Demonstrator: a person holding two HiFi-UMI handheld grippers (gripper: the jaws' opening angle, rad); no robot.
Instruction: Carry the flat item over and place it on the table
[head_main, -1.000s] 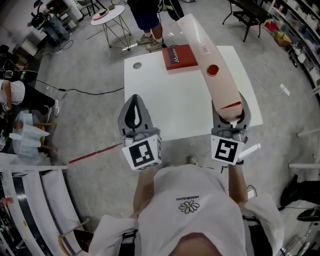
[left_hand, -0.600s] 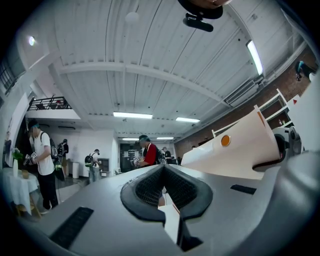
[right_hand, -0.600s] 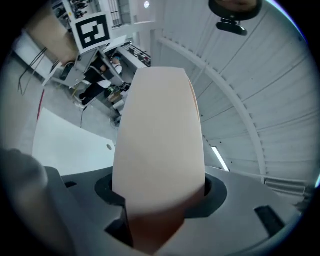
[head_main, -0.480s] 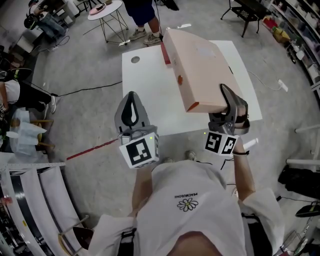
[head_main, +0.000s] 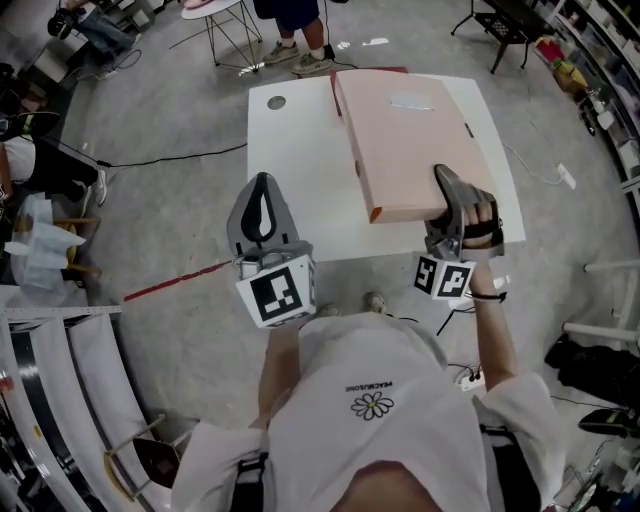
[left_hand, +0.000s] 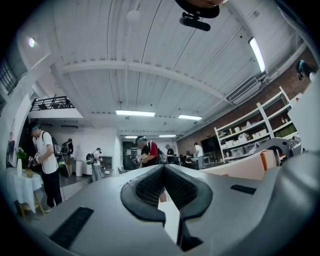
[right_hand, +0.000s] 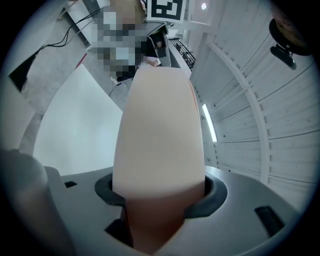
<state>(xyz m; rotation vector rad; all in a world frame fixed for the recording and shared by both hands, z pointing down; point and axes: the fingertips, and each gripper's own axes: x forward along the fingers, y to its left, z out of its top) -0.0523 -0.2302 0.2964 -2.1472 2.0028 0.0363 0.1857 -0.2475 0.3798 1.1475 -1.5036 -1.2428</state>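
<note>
Head view looks down on a white bench (head_main: 300, 180) with a flat pink box (head_main: 405, 140) spread over its right half. The box lies nearly level, its long side running away from the person. Whether it rests on the bench or hangs just above it, I cannot tell.

The right hand-held gripper (head_main: 447, 195) has the box by its near right corner. In the right gripper view the two jaws sit wide apart with the box (right_hand: 157, 140) squeezed between them - the pads press on both flat faces. A hand (head_main: 482, 225) is wrapped round this gripper, and its marker cube (head_main: 445, 278) faces the camera.

The left hand-held gripper (head_main: 262, 212) is near the left front edge of the bench, well apart from the box. The left gripper view shows its jaws closed, tips touching, with nothing held between them. Its marker cube (head_main: 275, 293) sits just in front of the person's white shirt (head_main: 370, 420).

A bit of something red (head_main: 336, 88) peeks out by the box's far left edge. A small round hole (head_main: 276, 102) is in the bench's far left corner - clear of the box. A red line (head_main: 180, 282) runs across the grey floor on the left.
</note>
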